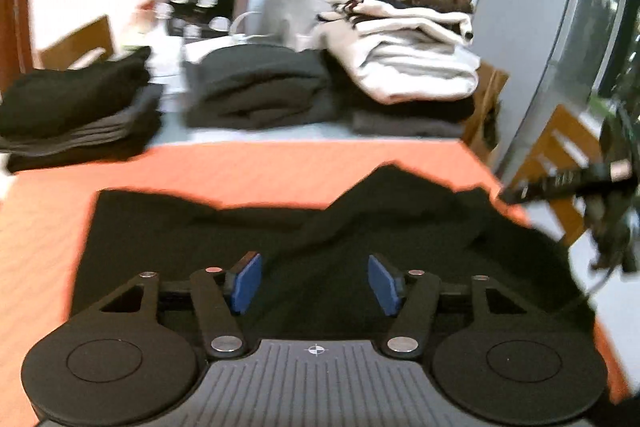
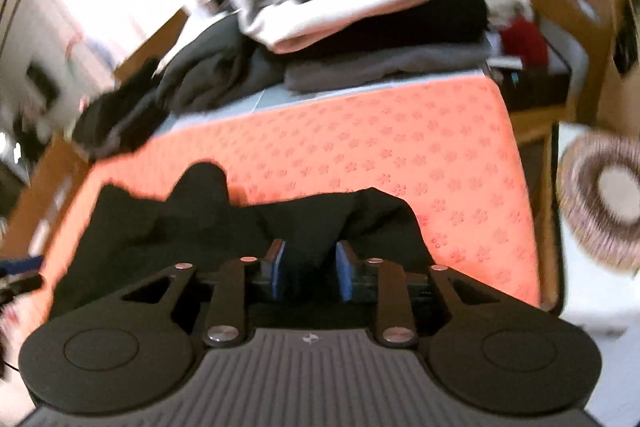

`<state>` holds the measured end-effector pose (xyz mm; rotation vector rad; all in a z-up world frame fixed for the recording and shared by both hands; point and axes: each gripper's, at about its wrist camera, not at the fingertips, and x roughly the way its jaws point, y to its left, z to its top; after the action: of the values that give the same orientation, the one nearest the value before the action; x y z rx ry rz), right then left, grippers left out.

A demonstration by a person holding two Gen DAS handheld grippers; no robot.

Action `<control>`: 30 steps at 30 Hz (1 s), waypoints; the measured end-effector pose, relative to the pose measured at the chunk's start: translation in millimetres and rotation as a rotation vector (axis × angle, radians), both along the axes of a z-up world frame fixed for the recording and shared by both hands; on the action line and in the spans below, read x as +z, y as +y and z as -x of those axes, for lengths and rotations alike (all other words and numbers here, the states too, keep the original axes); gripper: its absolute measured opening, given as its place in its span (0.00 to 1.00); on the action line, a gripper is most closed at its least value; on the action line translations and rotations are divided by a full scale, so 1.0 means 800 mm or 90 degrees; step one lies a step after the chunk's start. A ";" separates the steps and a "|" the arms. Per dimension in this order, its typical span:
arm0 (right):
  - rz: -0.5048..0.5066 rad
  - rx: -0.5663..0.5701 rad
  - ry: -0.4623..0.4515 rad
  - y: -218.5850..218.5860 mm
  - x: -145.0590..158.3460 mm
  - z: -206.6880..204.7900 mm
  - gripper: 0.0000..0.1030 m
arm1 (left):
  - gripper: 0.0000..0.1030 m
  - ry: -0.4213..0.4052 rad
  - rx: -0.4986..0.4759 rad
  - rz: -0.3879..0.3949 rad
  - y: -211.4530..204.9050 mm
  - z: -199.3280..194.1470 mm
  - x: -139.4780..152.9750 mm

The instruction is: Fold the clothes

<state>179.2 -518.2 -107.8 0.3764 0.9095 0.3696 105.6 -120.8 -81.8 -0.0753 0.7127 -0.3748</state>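
Left gripper (image 1: 315, 283) hovers low over the one black garment (image 1: 304, 239) on the orange mat (image 1: 248, 167), jaws spread wide. Right gripper (image 2: 310, 275), jaws half-closed, straddles a raised fold; whether it pinches is unclear.

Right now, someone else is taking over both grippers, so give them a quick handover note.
Left gripper: open, fingers wide apart over the black garment, holding nothing.
Right gripper: fingers partly closed with a fold of the garment between them; whether they actually pinch it is unclear.
The garment lies rumpled on the orange mat, its far edge bunched up.
Done: folded stacks sit behind the mat, a dark pile and a cream pile.
Left: flatten this garment, fold it, then add it to a stack.
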 end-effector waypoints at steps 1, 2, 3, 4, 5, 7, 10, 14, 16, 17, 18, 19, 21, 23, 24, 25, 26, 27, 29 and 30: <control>-0.018 -0.012 0.008 -0.001 -0.004 -0.004 0.33 | 0.63 0.004 -0.005 0.019 -0.009 -0.020 -0.004; -0.032 -0.022 0.015 -0.001 -0.008 -0.009 0.33 | 0.63 0.013 -0.011 0.034 -0.018 -0.040 -0.009; -0.042 -0.027 0.021 -0.001 -0.012 -0.012 0.34 | 0.64 0.021 -0.015 0.047 -0.028 -0.061 -0.015; -0.052 -0.032 0.027 -0.001 -0.015 -0.016 0.37 | 0.64 0.026 -0.022 0.055 -0.037 -0.078 -0.020; -0.062 -0.038 0.033 -0.002 -0.018 -0.020 0.37 | 0.65 0.031 -0.032 0.058 -0.046 -0.094 -0.024; -0.082 -0.047 0.045 -0.001 -0.025 -0.027 0.39 | 0.66 0.045 -0.057 0.056 -0.064 -0.122 -0.037; -0.084 -0.043 0.061 0.002 -0.034 -0.034 0.39 | 0.66 0.077 -0.088 0.063 -0.084 -0.159 -0.056; -0.071 -0.045 0.073 0.004 -0.040 -0.042 0.19 | 0.15 0.159 -0.128 0.105 -0.097 -0.184 -0.080; -0.074 -0.049 0.062 0.000 -0.037 -0.048 0.02 | 0.07 0.159 -0.110 0.119 -0.093 -0.184 -0.080; -0.076 -0.051 0.056 -0.002 -0.036 -0.051 0.02 | 0.07 0.153 -0.093 0.127 -0.088 -0.184 -0.079; -0.077 -0.054 0.050 -0.004 -0.034 -0.054 0.02 | 0.07 0.144 -0.071 0.140 -0.082 -0.186 -0.075; -0.078 -0.056 0.044 -0.005 -0.033 -0.056 0.02 | 0.07 0.142 -0.049 0.153 -0.076 -0.190 -0.073; -0.088 -0.063 0.030 -0.011 -0.028 -0.071 0.02 | 0.07 0.139 -0.013 0.177 -0.064 -0.200 -0.069; -0.093 -0.066 0.019 -0.011 -0.026 -0.093 0.02 | 0.07 0.138 0.005 0.170 -0.061 -0.211 -0.069; -0.091 -0.066 0.014 -0.010 -0.025 -0.100 0.02 | 0.08 0.137 0.009 0.162 -0.062 -0.217 -0.069; -0.085 -0.066 0.011 -0.009 -0.023 -0.100 0.02 | 0.09 0.137 0.013 0.155 -0.062 -0.222 -0.069; -0.078 -0.065 0.009 -0.008 -0.022 -0.100 0.02 | 0.11 0.134 0.018 0.150 -0.061 -0.225 -0.069; -0.071 -0.065 0.006 -0.006 -0.020 -0.101 0.02 | 0.12 0.131 0.023 0.144 -0.060 -0.228 -0.069; -0.057 -0.064 0.000 -0.004 -0.017 -0.102 0.05 | 0.36 0.125 0.033 0.140 -0.054 -0.230 -0.064; -0.050 -0.064 -0.002 -0.002 -0.016 -0.102 0.06 | 0.42 0.118 0.040 0.140 -0.047 -0.227 -0.060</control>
<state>260.8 -520.0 -120.5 0.4918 0.8708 0.3150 287.5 -158.8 -129.9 -0.3439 0.8476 -0.3887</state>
